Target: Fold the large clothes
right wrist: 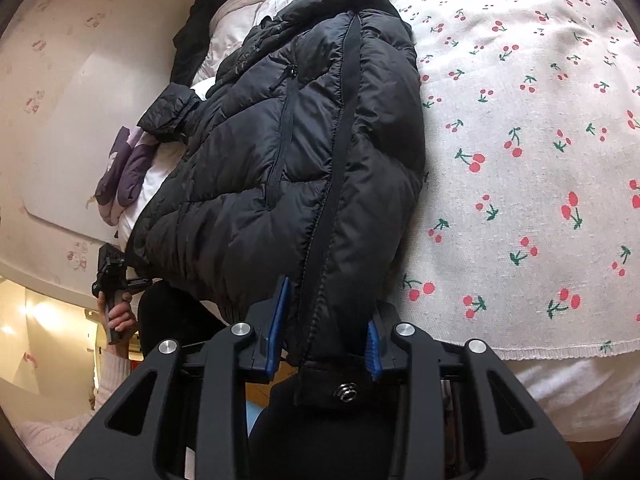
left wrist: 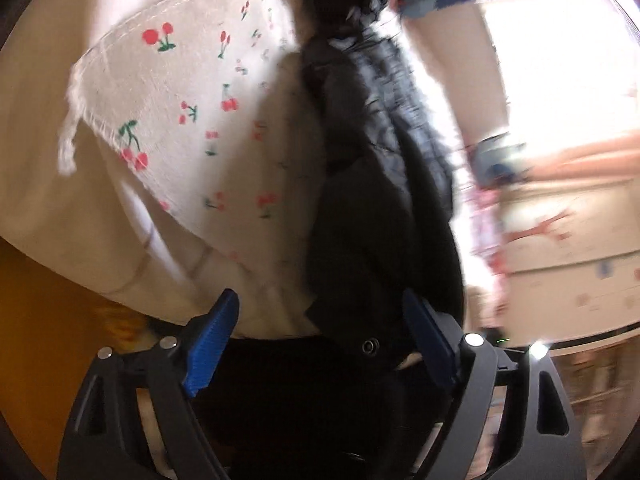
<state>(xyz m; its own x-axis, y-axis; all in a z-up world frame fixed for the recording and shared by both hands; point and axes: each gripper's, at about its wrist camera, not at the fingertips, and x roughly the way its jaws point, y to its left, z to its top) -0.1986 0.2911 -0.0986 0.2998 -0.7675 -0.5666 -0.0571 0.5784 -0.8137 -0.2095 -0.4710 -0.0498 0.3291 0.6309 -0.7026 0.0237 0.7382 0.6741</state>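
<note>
A black puffer jacket (right wrist: 288, 152) lies lengthwise on a white bed cover with a cherry print (right wrist: 520, 160). My right gripper (right wrist: 326, 338) is shut on the jacket's bottom hem beside the zipper, just above a metal snap (right wrist: 344, 390). In the left wrist view, my left gripper (left wrist: 322, 322) stands open wide. The same jacket (left wrist: 372, 220) runs up between its blue pads (left wrist: 212, 344), and neither pad presses on it. This view is blurred. The cherry-print cover (left wrist: 180, 100) hangs to the left of the jacket.
A purple and white garment (right wrist: 128, 168) and more dark clothing (right wrist: 192, 32) lie beyond the jacket by the pale wall. A person's hand (right wrist: 118, 316) grips a gripper handle at the lower left. A pale cabinet (left wrist: 560, 260) stands at the right.
</note>
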